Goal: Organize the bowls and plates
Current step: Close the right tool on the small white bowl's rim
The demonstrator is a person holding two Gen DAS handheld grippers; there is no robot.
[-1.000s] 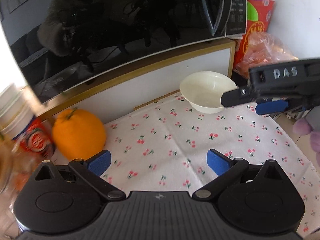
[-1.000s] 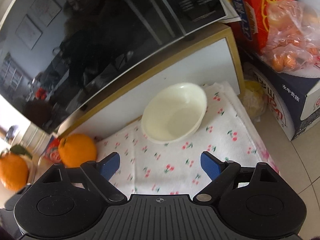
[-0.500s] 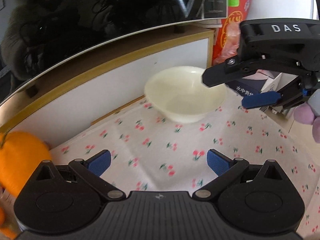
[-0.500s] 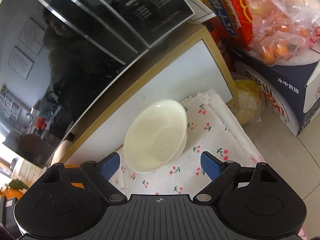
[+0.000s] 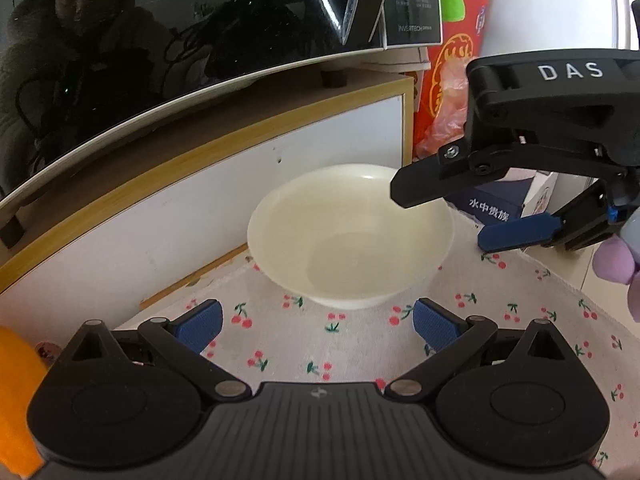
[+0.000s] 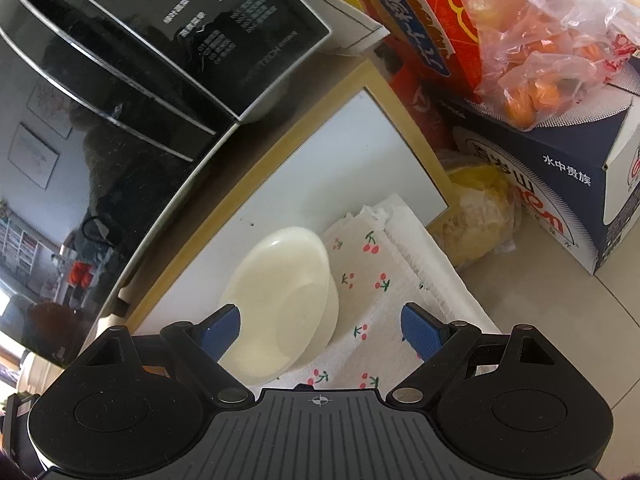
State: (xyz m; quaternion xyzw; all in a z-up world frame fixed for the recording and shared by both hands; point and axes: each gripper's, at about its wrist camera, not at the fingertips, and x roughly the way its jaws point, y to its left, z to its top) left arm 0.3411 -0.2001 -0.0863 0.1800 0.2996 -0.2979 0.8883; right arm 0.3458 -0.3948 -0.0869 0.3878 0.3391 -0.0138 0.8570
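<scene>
A cream bowl [image 5: 350, 236] stands upright and empty on a cherry-print cloth [image 5: 520, 312], close to a white cabinet front. My left gripper [image 5: 316, 322] is open, just short of the bowl's near side. My right gripper [image 6: 320, 326] is open, with the bowl [image 6: 280, 304] partly between its jaws: one finger is over the bowl's inside, the other outside its right wall. In the left wrist view the right gripper [image 5: 460, 216] reaches over the bowl's right rim.
A black microwave [image 5: 200, 40] sits on the white cabinet [image 5: 200, 200] behind the bowl. An orange [image 5: 16, 400] lies at the far left. Boxes [image 6: 560, 184] and a bag of oranges [image 6: 540, 40] stand to the right, with a yellow bag [image 6: 480, 216] beside the cloth.
Both grippers have moved in toward the bowl. The right gripper has come over its right rim. The orange has slid out to the left edge of the left wrist view.
</scene>
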